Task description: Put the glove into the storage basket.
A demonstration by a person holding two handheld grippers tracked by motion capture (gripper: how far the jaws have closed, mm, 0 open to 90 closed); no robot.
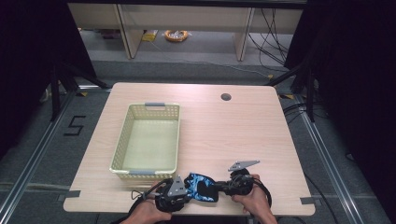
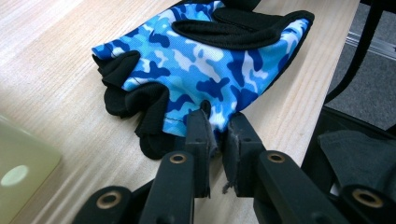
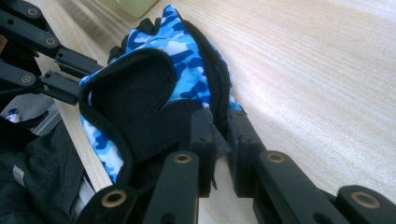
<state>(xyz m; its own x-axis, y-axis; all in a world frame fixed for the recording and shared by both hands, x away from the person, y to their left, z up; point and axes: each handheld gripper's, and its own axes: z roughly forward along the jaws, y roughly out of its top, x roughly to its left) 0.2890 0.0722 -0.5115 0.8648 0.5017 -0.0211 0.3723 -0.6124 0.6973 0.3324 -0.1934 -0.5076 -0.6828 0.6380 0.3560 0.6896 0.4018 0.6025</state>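
High view: a fingerless glove [image 1: 201,185] in blue camouflage fabric with black trim lies near the front edge of the wooden table [image 1: 243,135], just in front of an empty pale yellow-green lattice basket [image 1: 147,140]. The left gripper [image 1: 183,189] and right gripper [image 1: 223,186] meet it from its 2 sides, each clenched on an edge.

Left gripper view: the jaws pinch the thin camouflage hem of the glove [image 2: 205,60]. The cloth looks light, soft and limp, so it will likely sag and fold when lifted; the stitched edges seem the surest places to hold.

Right gripper view: the jaws clamp the opposite edge of the glove [image 3: 154,84], beside a black padded wrist tab, probably stiffer than the woven camouflage mesh. The wood grain is smooth and matte.
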